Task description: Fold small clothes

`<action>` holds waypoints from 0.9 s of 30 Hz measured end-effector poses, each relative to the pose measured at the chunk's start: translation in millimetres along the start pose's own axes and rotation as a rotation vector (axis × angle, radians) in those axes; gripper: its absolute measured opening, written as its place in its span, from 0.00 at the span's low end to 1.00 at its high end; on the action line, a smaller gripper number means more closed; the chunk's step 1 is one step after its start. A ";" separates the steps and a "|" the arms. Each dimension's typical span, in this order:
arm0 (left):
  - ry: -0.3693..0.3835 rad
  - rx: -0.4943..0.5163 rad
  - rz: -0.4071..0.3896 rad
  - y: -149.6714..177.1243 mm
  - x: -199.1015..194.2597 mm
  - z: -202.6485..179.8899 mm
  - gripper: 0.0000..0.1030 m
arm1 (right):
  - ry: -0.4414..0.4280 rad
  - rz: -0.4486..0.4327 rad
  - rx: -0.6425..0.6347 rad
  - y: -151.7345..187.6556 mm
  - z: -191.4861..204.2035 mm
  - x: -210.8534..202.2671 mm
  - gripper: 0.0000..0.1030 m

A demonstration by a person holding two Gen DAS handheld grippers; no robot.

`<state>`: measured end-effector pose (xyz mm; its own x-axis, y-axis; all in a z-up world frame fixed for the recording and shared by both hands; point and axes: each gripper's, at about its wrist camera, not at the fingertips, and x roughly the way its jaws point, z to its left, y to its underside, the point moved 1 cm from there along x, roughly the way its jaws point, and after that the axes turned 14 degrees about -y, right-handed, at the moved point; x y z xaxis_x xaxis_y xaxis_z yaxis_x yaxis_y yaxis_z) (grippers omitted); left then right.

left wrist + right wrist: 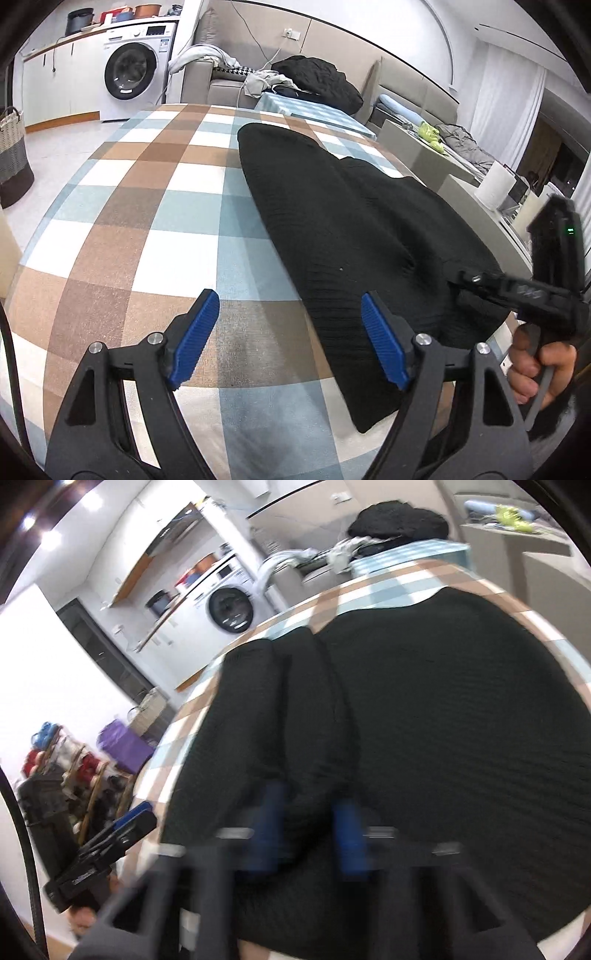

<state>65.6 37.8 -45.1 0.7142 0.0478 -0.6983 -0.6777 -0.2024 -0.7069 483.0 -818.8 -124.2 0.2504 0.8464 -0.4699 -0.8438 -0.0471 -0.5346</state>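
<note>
Soft, limp black knit garment (351, 229) on a checked worktop (147, 206). Left tongs (290, 339) released beside its near edge; right tongs (308, 834) clenched on a fold.

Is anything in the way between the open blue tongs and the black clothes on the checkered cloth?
No, nothing visible blocks them. The left tongs hang open over bare checkered cloth, right beside the black garment's near edge; one pad already overlaps the fabric. The right tongs are among its folds, but blur hides whether they grip.

Open left tongs (290, 338) over checked cloth (147, 206); black garment (351, 229) beside.
</note>
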 end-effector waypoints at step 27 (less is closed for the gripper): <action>0.055 0.291 0.064 34.7 6.2 -75.0 0.76 | 0.071 -0.002 -0.112 2.2 16.1 -37.4 0.41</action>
<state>59.7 -42.2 -65.6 0.6715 -0.0108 -0.7410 -0.7376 0.0862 -0.6697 464.1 -842.1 -96.5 0.2880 0.8071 -0.5154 -0.7859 -0.1083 -0.6088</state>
